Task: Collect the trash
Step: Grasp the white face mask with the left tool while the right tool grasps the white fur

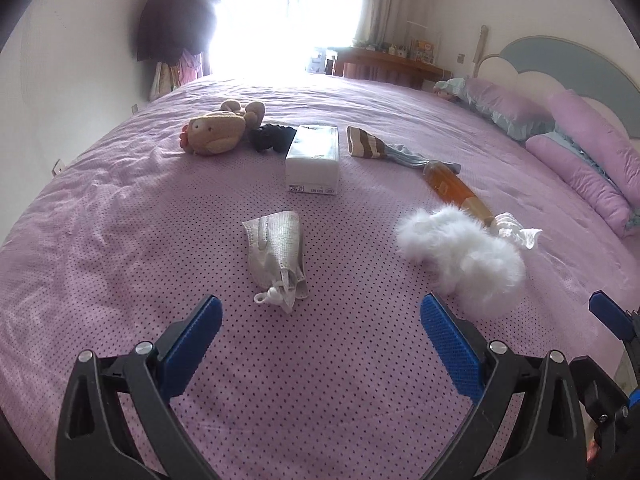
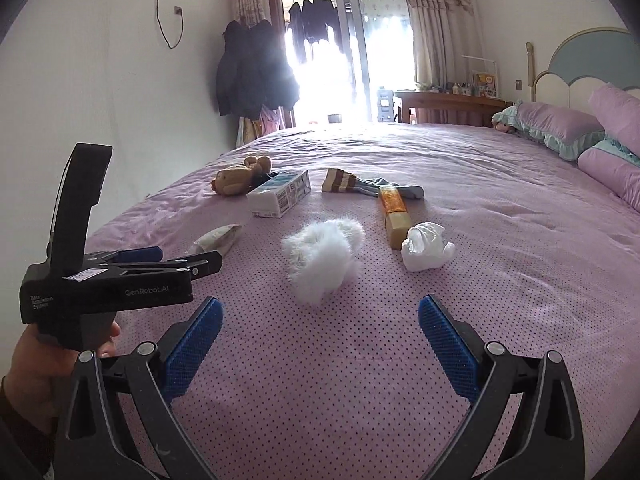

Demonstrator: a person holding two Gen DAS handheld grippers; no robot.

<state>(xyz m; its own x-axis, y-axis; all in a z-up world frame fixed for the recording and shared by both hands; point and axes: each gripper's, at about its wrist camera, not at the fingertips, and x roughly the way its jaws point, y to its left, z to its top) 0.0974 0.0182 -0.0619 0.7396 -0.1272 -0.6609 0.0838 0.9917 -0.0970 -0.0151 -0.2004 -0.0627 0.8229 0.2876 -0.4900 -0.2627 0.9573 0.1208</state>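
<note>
Trash lies scattered mid-bed: a crumpled grey face mask [image 1: 276, 256] just ahead of the left gripper [image 1: 320, 334], whose jaws are spread wide and empty; a wadded white tissue [image 2: 426, 252] far right of the right gripper [image 2: 320, 332], likewise spread. A fluffy white puff [image 2: 322, 258] sits between them. Bare dotted purple bedspread [image 2: 320, 380] surrounds both.

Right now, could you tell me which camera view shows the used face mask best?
The left wrist view: the face mask lies unobstructed on the bedspread, just ahead of the open left hand-held gripper, with its ear loops visible. The right wrist view shows only part of it, behind the left hand-held gripper's fingertips.
</note>
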